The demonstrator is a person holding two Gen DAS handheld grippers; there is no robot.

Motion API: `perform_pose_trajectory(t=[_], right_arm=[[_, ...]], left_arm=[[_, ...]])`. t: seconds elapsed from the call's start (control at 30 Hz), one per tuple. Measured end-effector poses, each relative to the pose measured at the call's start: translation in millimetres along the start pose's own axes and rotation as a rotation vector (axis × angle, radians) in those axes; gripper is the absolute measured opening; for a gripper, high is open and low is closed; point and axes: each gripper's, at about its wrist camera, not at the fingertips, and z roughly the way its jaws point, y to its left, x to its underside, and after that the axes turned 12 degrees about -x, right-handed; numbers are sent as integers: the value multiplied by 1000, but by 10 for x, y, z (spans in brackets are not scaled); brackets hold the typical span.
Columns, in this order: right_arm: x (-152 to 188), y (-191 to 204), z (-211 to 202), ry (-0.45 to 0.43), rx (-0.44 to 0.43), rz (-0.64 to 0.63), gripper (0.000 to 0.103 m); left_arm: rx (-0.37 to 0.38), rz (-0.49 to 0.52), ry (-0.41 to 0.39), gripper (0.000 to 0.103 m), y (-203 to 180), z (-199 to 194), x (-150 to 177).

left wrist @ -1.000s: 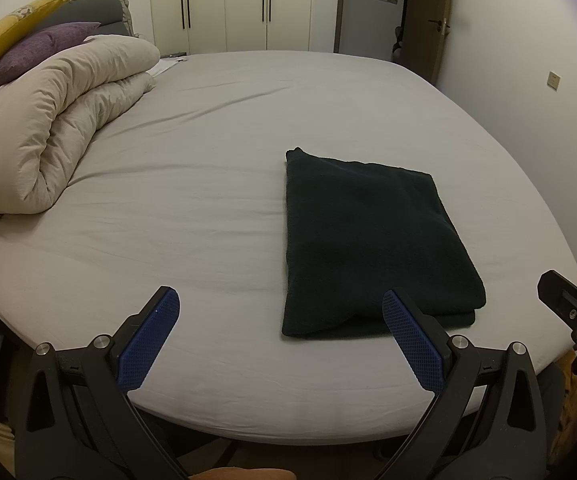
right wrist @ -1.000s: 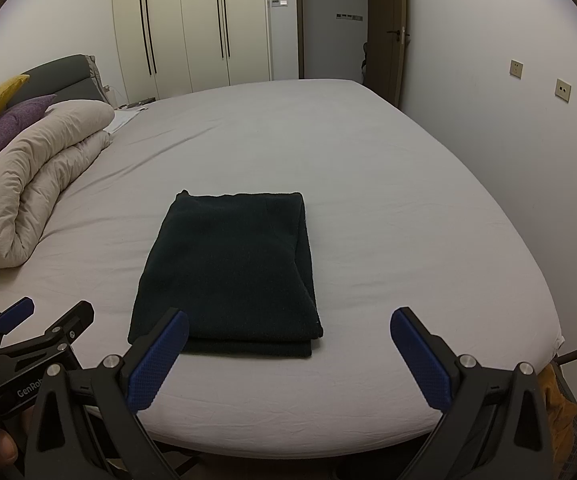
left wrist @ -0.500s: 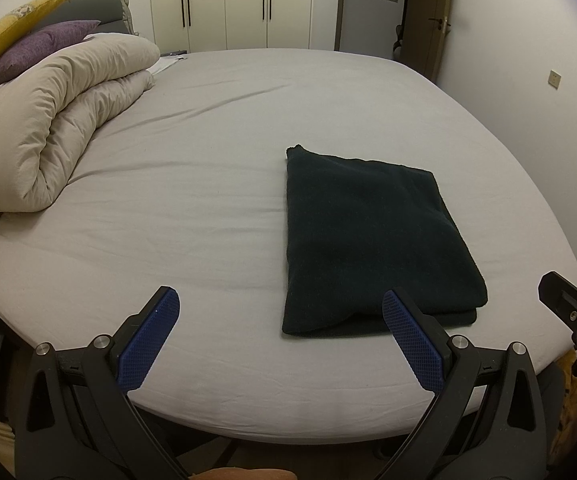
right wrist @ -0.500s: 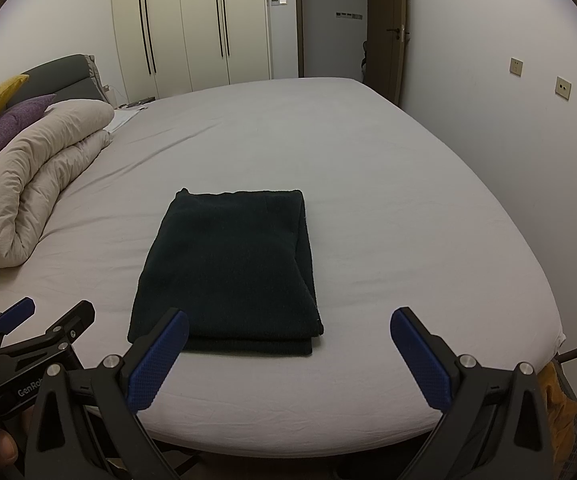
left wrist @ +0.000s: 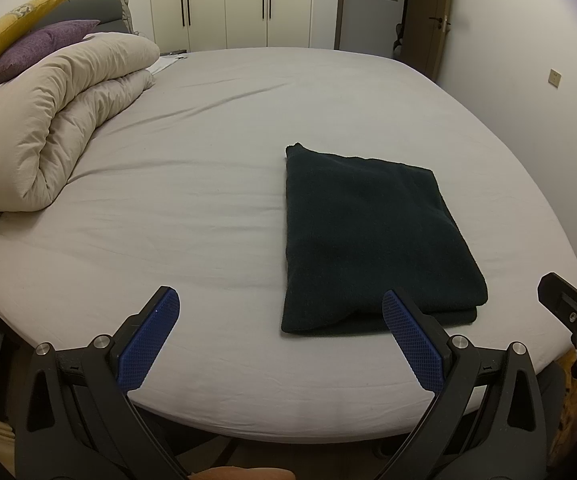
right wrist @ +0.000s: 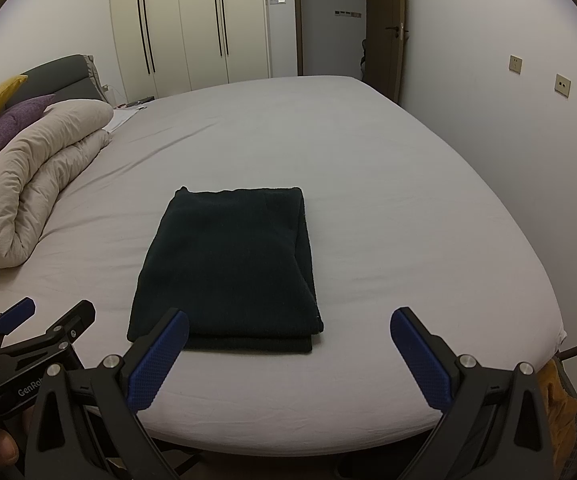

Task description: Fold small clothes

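Note:
A dark, near-black garment (left wrist: pixel 368 232) lies folded into a neat rectangle on the grey bed sheet (left wrist: pixel 208 200); it also shows in the right wrist view (right wrist: pixel 228 264). My left gripper (left wrist: pixel 280 336) is open and empty, held near the bed's front edge, left of the garment's near end. My right gripper (right wrist: pixel 288 356) is open and empty, just in front of the garment's near edge. Neither touches the cloth. The right gripper's tip shows at the right edge of the left wrist view (left wrist: pixel 568 308).
A rolled beige duvet (left wrist: pixel 48 132) with purple (left wrist: pixel 36 48) and yellow pillows (left wrist: pixel 12 28) lies at the left of the bed. White wardrobes (right wrist: pixel 192 32) and a doorway stand behind. A wall runs close along the bed's right side.

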Motion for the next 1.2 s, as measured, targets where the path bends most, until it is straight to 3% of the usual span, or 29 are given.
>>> perform_pose_trajectory(t=[1.2], right_arm=[[-12,-22,17,2,-2,1,103]], left_arm=[[5,14,11,103,29,61,33]])
